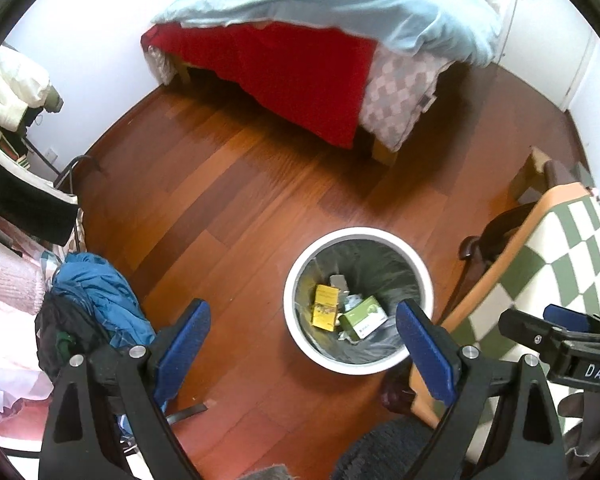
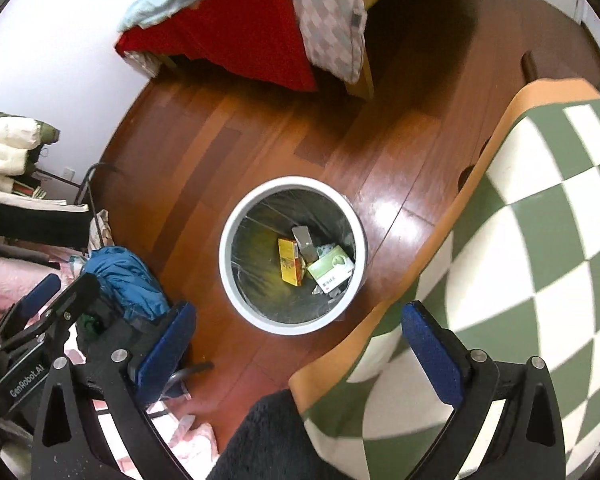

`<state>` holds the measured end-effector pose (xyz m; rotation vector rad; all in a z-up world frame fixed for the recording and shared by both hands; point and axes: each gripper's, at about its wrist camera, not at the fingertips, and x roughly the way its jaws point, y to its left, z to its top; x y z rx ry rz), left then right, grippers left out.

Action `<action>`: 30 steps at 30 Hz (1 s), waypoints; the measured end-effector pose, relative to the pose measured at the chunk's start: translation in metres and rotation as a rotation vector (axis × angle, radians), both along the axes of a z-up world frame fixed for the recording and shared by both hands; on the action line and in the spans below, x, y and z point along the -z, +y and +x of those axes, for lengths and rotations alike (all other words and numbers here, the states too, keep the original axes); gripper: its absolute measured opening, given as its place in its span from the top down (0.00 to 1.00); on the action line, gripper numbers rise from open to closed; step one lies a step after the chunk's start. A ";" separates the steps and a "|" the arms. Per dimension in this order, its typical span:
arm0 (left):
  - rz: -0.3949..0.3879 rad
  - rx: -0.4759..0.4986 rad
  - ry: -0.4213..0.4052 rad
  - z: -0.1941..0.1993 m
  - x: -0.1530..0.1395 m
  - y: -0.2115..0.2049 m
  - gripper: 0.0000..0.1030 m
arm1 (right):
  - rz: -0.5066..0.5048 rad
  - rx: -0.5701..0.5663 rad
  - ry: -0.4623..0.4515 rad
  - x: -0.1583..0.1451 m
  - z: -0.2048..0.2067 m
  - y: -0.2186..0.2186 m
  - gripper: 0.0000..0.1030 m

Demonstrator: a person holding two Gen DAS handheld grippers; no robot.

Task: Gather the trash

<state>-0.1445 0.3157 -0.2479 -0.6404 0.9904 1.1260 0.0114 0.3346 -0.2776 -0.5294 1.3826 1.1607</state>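
1. Both jaws stand wide apart and grasp nothing: the left gripper [image 1: 302,344] and the right gripper [image 2: 300,346] each show two blue pads with open floor or cloth between them.
2. Both hang above a wooden floor [image 1: 228,200], looking down into a white bin [image 1: 358,300] lined with a dark bag.
3. Trash lies at the bottom of the bin: a yellow box [image 1: 325,307], a green box [image 1: 363,317] just beside it, a grey piece [image 2: 304,242] behind them, and some crumpled bits I cannot tell apart.
4. In the right wrist view the bin [image 2: 293,255] sits ahead of the jaws and midway between the pads; in the left wrist view it sits nearer the right pad.
5. A green-and-white checked cloth [image 2: 532,260] with an orange edge covers a surface just right of the bin; whether it is a worktop or a seat I cannot tell. The right gripper's right pad hangs over this cloth.
6. The right gripper also shows at the right edge of the left wrist view, over the same cloth [image 1: 548,272].
7. A blue garment [image 1: 100,292] lies heaped on the left, near the left gripper's left pad, among pink and dark fabrics.
8. A bed [image 1: 320,40] with a pale blue cover, a red sheet and a checked blanket stands across the floor, well apart from the bin.
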 end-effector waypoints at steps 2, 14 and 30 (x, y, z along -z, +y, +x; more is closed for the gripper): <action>0.019 0.013 -0.014 0.001 -0.014 -0.011 0.08 | 0.026 -0.004 -0.019 -0.016 -0.002 -0.011 0.00; 0.112 0.082 -0.096 0.002 -0.080 -0.072 0.08 | 0.197 0.026 -0.118 -0.113 -0.002 -0.090 0.00; 0.081 0.265 -0.177 0.102 -0.083 -0.137 0.04 | 0.249 0.348 -0.080 -0.137 0.100 -0.247 0.00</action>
